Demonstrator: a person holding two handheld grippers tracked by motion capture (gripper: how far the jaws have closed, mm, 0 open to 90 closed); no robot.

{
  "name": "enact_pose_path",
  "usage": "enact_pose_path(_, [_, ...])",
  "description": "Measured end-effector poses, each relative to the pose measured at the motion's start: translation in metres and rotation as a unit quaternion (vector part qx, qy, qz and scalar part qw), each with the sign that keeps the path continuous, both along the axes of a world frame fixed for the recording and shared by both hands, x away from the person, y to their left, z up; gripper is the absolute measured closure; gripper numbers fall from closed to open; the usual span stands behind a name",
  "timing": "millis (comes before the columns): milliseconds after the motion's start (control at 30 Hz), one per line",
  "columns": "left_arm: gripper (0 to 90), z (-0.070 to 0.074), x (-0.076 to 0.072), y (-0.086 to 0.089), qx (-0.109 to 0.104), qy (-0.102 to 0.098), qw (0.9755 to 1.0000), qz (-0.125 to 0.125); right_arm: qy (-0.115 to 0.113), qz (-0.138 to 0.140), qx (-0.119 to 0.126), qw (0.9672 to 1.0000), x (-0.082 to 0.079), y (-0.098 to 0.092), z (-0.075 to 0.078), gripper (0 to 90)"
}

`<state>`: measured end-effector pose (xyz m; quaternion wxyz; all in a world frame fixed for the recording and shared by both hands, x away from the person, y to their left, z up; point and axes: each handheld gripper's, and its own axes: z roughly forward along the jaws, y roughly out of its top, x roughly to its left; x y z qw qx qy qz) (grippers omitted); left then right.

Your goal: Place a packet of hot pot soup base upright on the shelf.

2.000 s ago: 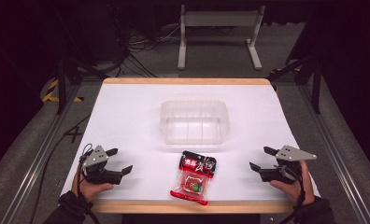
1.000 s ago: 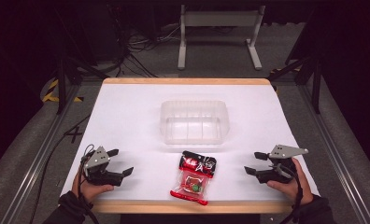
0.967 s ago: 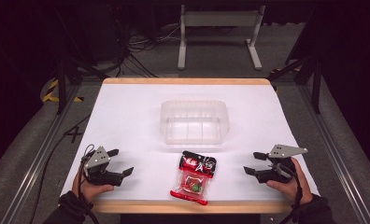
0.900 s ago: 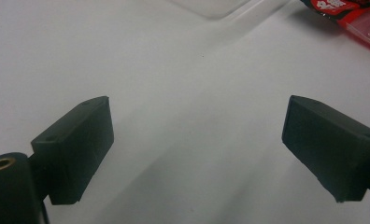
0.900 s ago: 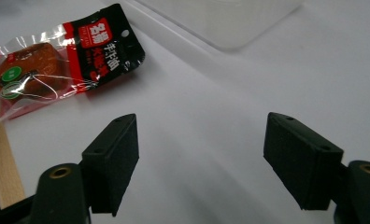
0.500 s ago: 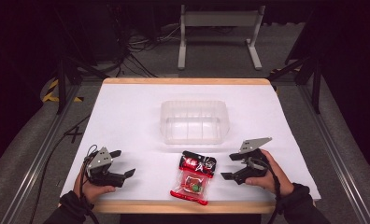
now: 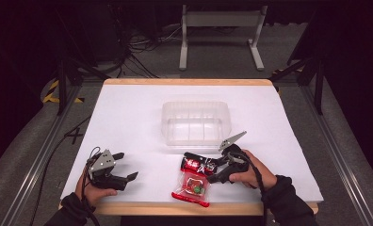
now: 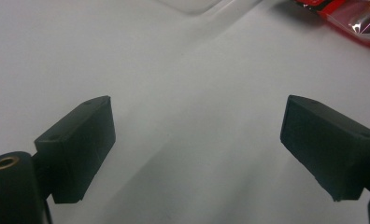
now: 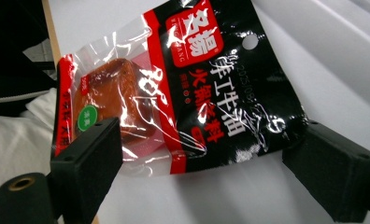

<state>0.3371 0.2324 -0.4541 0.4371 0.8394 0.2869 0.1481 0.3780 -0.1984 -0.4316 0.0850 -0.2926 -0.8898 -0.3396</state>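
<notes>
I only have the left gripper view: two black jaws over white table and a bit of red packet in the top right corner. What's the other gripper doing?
Observer: The right gripper is at the red and black sauce packet, jaws spread to either side of it; they have just been opening and do not press on it.
Operator: Is there anywhere to put the packet?
Observer: Yes, a clear plastic tub stands on the white table just beyond the packet, and it looks empty.
Operator: What's inside the packet?
Observer: The right gripper view shows a brownish block behind the clear window.

Right gripper (image 7: pixel 208 168), jaws spread, straddles the red-black packet (image 7: pixel 192 180) beside the clear tub (image 7: pixel 197 122).
</notes>
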Motion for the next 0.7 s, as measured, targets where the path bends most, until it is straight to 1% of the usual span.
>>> enact_pose_path(33, [11.0, 0.000, 0.000, 0.000, 0.003, -0.001, 1.0000, -0.001, 0.005, 0.000, 0.010, 0.9999, 0.002, 0.001, -0.001, 12.3])
enact_pose_path(100, [11.0, 0.000, 0.001, -0.001, 0.002, 0.000, 1.0000, -0.001, 0.018, 0.004, 0.030, 0.9994, 0.006, 0.005, -0.003, 11.3])
enact_pose_path(167, [11.0, 0.000, 0.001, -0.001, 0.000, 0.002, 1.0000, 0.000, 0.032, 0.008, 0.049, 0.9983, 0.010, 0.008, -0.005, 12.2])
enact_pose_path(200, [11.0, 0.000, 0.001, -0.001, 0.002, 0.001, 1.0000, -0.001, 0.036, 0.008, 0.057, 0.9977, 0.011, 0.009, -0.006, 14.2])
enact_pose_path(267, [11.0, 0.000, 0.002, -0.001, 0.002, 0.001, 1.0000, 0.000, 0.037, 0.006, 0.062, 0.9974, 0.013, 0.013, -0.007, 16.7])
enact_pose_path(333, [11.0, 0.000, 0.001, -0.001, 0.000, 0.002, 1.0000, 0.000, 0.028, 0.013, 0.054, 0.9981, 0.012, 0.017, -0.006, 17.0])
enact_pose_path(367, [11.0, 0.000, 0.001, -0.001, 0.000, 0.002, 1.0000, 0.001, 0.026, 0.011, 0.051, 0.9983, 0.011, 0.017, -0.006, 18.1])
enact_pose_path(533, [11.2, 0.000, 0.001, -0.001, 0.002, 0.000, 1.0000, 0.001, 0.029, -0.002, 0.051, 0.9983, 0.010, 0.016, -0.006, 21.3])
enact_pose_path(567, [11.3, 0.000, 0.001, -0.001, 0.003, 0.000, 1.0000, 0.000, 0.017, 0.000, 0.044, 0.9989, 0.010, 0.017, -0.006, 25.6])
enact_pose_path(633, [11.2, 0.000, 0.001, -0.001, 0.004, 0.001, 1.0000, 0.001, 0.005, 0.000, 0.032, 0.9995, 0.008, 0.018, -0.005, 28.7])
enact_pose_path(700, [11.0, 0.000, 0.002, -0.001, 0.003, 0.002, 1.0000, 0.002, -0.003, -0.004, 0.030, 0.9995, 0.008, 0.017, -0.005, 34.6])
